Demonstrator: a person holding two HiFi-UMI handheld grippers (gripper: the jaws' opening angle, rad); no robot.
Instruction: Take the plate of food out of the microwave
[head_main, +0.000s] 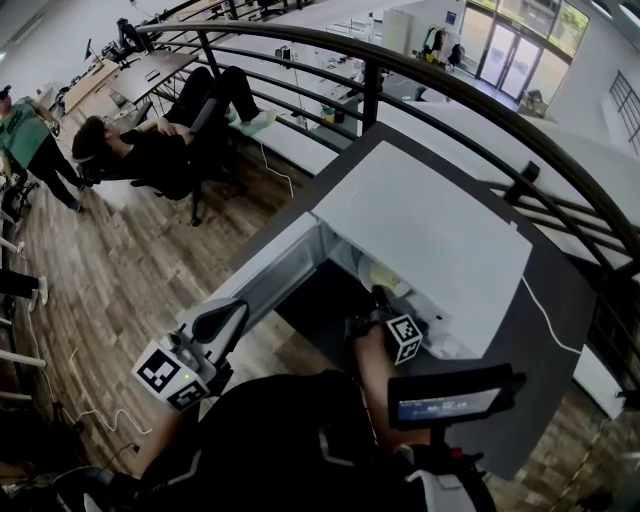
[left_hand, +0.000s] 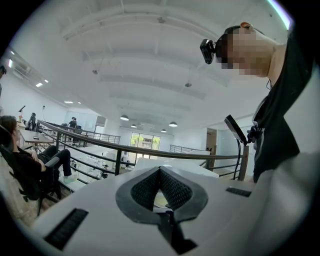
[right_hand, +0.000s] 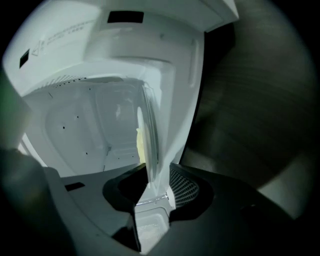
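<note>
The white microwave (head_main: 430, 230) stands on a dark table (head_main: 560, 330) with its door (head_main: 270, 275) swung open to the left. Inside sits a pale plate (head_main: 388, 276) carrying yellowish food. My right gripper (head_main: 382, 298) reaches into the cavity. In the right gripper view the plate (right_hand: 150, 135) appears edge-on with its rim wedged between the pads, the yellow food (right_hand: 140, 145) beside it, and the right gripper (right_hand: 155, 187) shut on the rim. My left gripper (head_main: 222, 322) hangs by the open door, apart from the plate. In its own view the left gripper (left_hand: 160, 171) is shut, tips touching, holding nothing.
A black metal railing (head_main: 400, 70) curves behind the table. A person sits in a chair (head_main: 150, 150) on the wooden floor at the left, and another stands further off. A small screen (head_main: 450, 405) is mounted behind my right gripper.
</note>
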